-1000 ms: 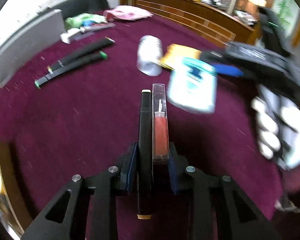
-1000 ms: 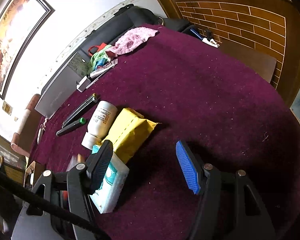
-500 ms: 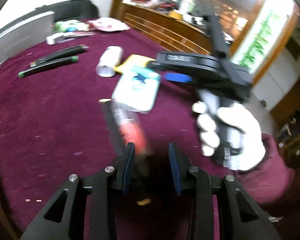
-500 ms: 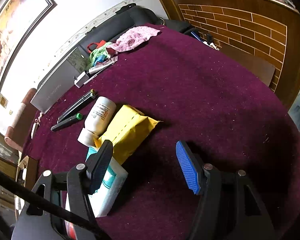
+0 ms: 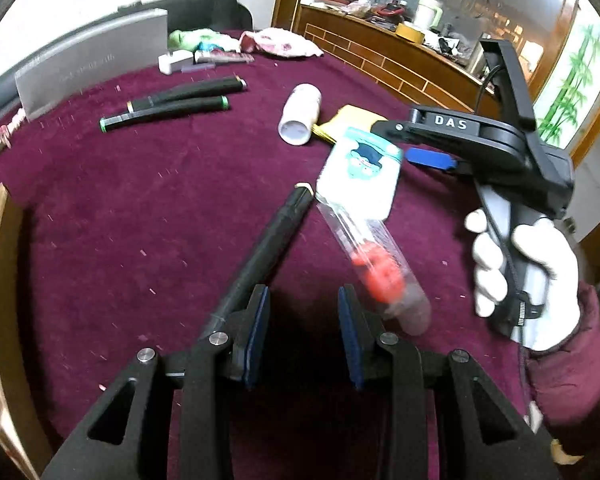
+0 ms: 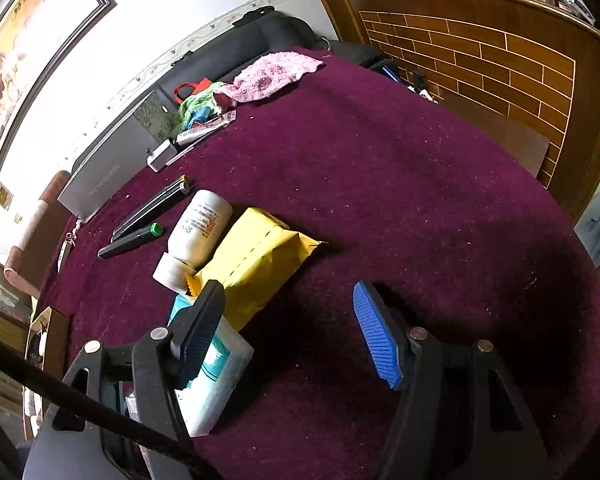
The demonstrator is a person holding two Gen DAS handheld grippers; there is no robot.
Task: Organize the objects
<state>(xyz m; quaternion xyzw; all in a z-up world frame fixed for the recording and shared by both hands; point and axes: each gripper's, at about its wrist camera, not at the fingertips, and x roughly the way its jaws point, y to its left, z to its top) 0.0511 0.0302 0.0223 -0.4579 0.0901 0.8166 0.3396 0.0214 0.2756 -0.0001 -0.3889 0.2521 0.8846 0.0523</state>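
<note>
My left gripper is open over the maroon cloth, with nothing between its pads. A black marker lies slanted beside and behind its left finger. A clear tube with a red part, blurred, sits just off its right finger. My right gripper, held by a white-gloved hand, has wide jaws that are opening and hold nothing. Its left finger hangs over a white and teal tissue pack. Beyond that lie a yellow pouch and a white bottle on its side.
Two more black markers lie side by side further back. A grey flat case, small packets and a pink cloth line the far edge. A wooden counter stands past the table. Bare cloth spreads to the right.
My left gripper let go of the black marker and the clear tube and swung right. The marker now lies off its left finger and the tube off its right. The right gripper stayed put.
</note>
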